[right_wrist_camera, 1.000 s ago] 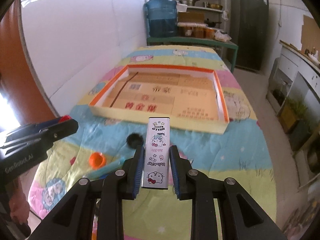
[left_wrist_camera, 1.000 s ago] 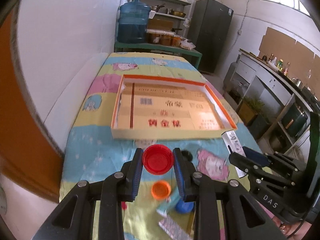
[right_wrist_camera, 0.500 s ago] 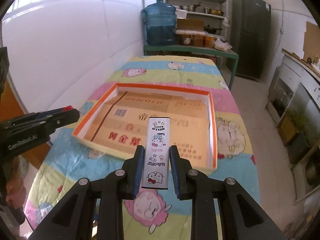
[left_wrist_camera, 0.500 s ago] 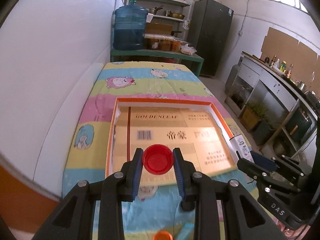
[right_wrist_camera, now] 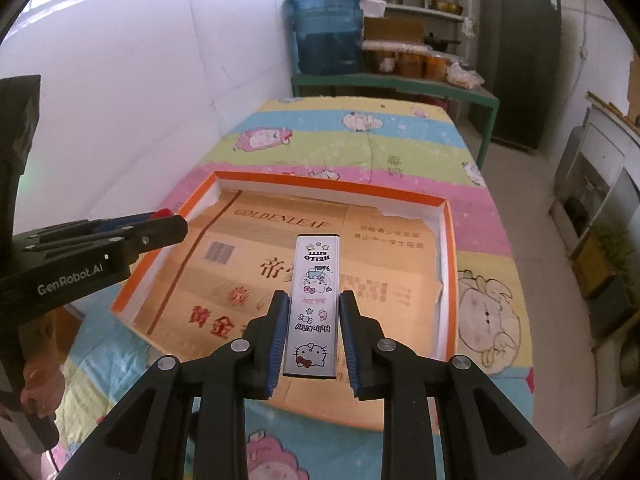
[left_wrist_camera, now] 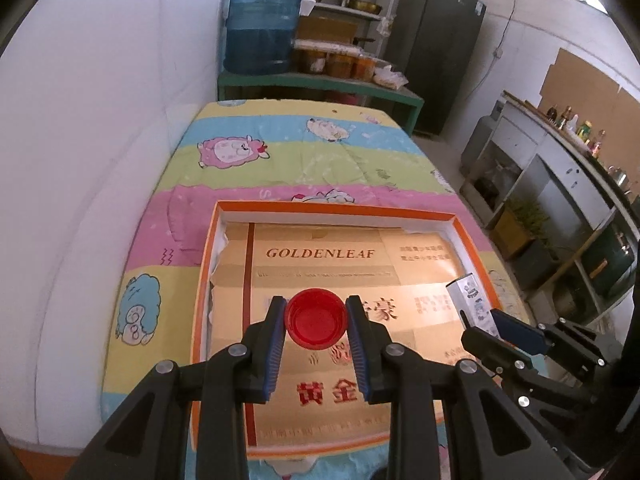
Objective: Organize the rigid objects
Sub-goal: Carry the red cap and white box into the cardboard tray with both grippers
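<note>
left gripper (left_wrist_camera: 316,322) was clamped on red cap (left_wrist_camera: 316,319), right gripper (right_wrist_camera: 313,320) clamped on hello kitty case (right_wrist_camera: 313,304), both over orange-rimmed tray (left_wrist_camera: 336,207).

"GOLDENLEAF" on tray (left_wrist_camera: 474,227); "HELLO KITTY" on case (right_wrist_camera: 313,304)

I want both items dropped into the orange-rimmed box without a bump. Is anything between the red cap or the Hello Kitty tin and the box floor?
Nothing visible. The round red plastic cap in the left gripper and the slim silver Hello Kitty tin in the right gripper both hang over the shallow orange-rimmed cardboard box, whose printed floor holds nothing.
</note>
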Tool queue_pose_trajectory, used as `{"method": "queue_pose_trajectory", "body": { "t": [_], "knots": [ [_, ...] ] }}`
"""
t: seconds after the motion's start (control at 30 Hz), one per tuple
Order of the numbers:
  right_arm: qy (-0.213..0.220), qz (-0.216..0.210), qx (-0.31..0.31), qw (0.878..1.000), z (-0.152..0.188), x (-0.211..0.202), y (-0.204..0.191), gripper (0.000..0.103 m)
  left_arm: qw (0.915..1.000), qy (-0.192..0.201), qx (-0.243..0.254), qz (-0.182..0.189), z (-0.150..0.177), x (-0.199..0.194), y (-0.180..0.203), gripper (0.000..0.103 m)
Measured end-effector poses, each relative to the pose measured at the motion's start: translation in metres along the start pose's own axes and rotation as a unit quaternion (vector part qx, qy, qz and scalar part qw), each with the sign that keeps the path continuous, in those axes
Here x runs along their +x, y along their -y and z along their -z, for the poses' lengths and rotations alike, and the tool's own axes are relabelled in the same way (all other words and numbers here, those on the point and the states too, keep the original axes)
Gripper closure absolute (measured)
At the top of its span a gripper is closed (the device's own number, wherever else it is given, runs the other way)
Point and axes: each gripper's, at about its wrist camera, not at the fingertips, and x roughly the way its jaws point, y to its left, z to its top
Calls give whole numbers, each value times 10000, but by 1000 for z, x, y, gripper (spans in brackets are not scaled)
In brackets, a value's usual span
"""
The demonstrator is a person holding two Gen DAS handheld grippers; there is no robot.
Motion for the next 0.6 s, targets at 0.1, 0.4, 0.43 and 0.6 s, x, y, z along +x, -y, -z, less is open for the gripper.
{"method": "queue_pose_trajectory", "body": {
  "t": [0.1, 0.4, 0.43, 0.6],
  "knots": [
    [-137, -18, 15, 9999, -5, 16, 2, 77, 9999, -117, 12, -35, -3, 15, 1, 72],
    [-431, -2, 50, 9991, -7, 51, 8, 77, 9991, -398, 5, -140, -1, 52, -4, 72],
    [-461, 5, 53, 9989, -6, 54, 9, 77, 9990, -412, 16, -143, 0, 55, -5, 72],
    [-550, -13, 101, 9984, -5, 63, 12, 77, 9988, -480, 9, -136, 3, 64, -6, 72]
  ]
}}
